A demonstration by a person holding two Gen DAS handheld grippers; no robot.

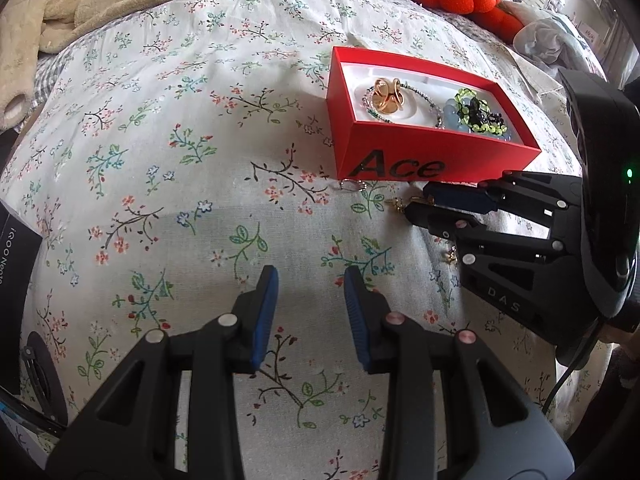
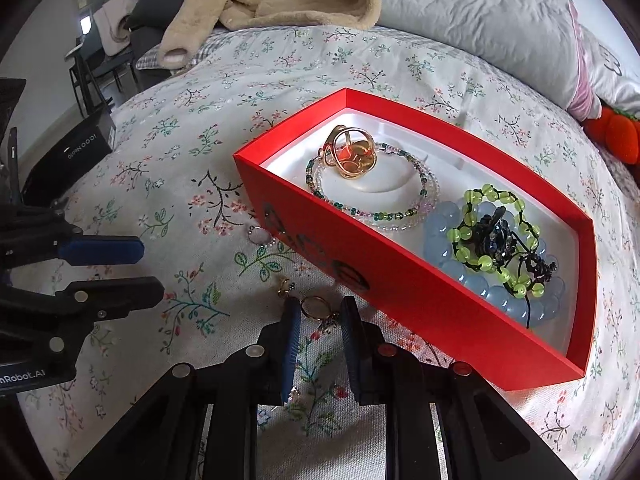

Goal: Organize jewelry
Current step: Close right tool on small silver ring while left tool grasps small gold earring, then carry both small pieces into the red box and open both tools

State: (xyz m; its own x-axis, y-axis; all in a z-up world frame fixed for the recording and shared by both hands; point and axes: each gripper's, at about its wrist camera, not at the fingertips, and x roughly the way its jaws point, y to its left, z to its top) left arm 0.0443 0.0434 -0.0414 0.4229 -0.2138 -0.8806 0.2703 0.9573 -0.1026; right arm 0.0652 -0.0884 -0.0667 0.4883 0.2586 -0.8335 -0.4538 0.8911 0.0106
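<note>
Right wrist view | right gripper (image 2: 320, 340) stood narrowly parted around small gold ring (image 2: 315, 305) on floral bedspread (image 2: 180, 208), just before red cardboard box (image 2: 360, 276) | pinch band squarely, lift gently | left gripper (image 1: 308, 312) moderately parted, empty.

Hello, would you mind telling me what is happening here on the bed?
A person holding two grippers is sorting jewelry into a red box on the flowered bedspread. Bead bracelets and a gold piece already lie inside. The right gripper is down beside the box with a small gold ring between its fingers, not clearly gripped. The left gripper hovers open and empty.
</note>
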